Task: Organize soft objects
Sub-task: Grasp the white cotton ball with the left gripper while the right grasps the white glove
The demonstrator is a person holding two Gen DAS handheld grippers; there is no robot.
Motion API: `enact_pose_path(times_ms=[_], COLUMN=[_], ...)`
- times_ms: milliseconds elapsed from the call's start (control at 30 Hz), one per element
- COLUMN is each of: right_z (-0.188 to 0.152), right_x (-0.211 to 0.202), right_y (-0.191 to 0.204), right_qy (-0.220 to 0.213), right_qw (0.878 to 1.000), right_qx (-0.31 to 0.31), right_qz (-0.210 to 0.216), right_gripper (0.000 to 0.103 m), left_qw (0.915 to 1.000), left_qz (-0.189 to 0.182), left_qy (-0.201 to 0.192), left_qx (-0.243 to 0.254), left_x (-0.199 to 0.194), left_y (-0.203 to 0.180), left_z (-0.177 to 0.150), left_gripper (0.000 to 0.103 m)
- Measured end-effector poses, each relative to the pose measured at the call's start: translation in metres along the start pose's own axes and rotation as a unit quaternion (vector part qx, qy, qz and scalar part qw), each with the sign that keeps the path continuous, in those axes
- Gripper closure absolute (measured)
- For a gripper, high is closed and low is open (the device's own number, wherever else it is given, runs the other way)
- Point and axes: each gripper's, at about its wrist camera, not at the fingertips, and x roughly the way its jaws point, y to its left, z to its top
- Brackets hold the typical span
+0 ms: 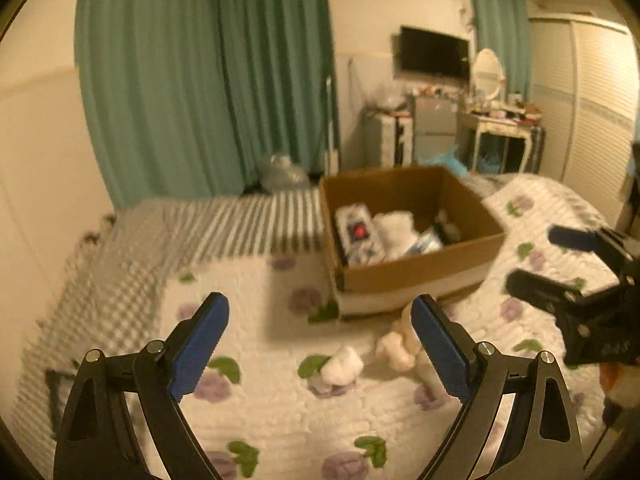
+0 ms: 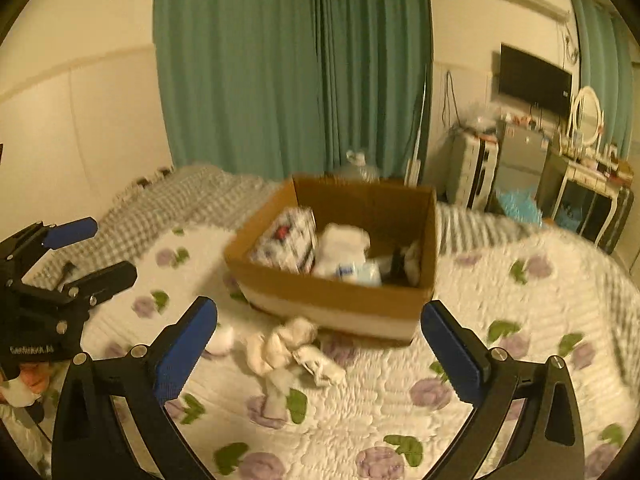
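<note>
Nearest the cameras, the left gripper [image 1: 320, 344] and the right gripper [image 2: 320, 350] both hover over the bed [image 2: 400, 408] with their blue-padded jaws spread wide and nothing between them. Each shows in the other's view, off to the side, also spread.

Just beyond the fingertips, on the flowered white quilt [image 1: 280, 420], lies a small white rolled sock [image 1: 343, 365], and beside it a cream soft toy [image 2: 280, 346] sprawled close against the near wall of the box, with a small white figure [image 2: 320, 364] touching it.

Farther on, the open cardboard box [image 1: 420, 276] sits on the quilt near the grey checked blanket [image 1: 132, 248]. Inside it are a patterned packet [image 1: 358, 234], a white plush item [image 2: 344, 246] and other soft things too blurred to name.

Behind the bed hang green curtains [image 1: 200, 80]; a dressing table [image 1: 500, 124] and a wall television [image 1: 434, 56] stand at the far wall.
</note>
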Motion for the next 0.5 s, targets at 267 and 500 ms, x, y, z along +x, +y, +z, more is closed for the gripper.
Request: enact_pose_path(times_ms=[267,500], right_z=[-0.048,-0.063], right_x=[0.087,0.131], right_y=[-0.016,-0.012], right_qy=[0.089,0.137], right_qw=[0.996,0.990], right_qx=[0.005,-0.006], right_qz=[0.002,0.003], right_gripper=[0.008,0.024], left_qw=[0.9987,0.9961], left_qz=[0.002,-0.013], left_qy=[0.049,0.087], left_qx=[-0.007,-0.008], left_x=[0.075,0.111], left_y=[0.002,0.006], left_z=[-0.055,-0.088], left_gripper=[0.009,0.010])
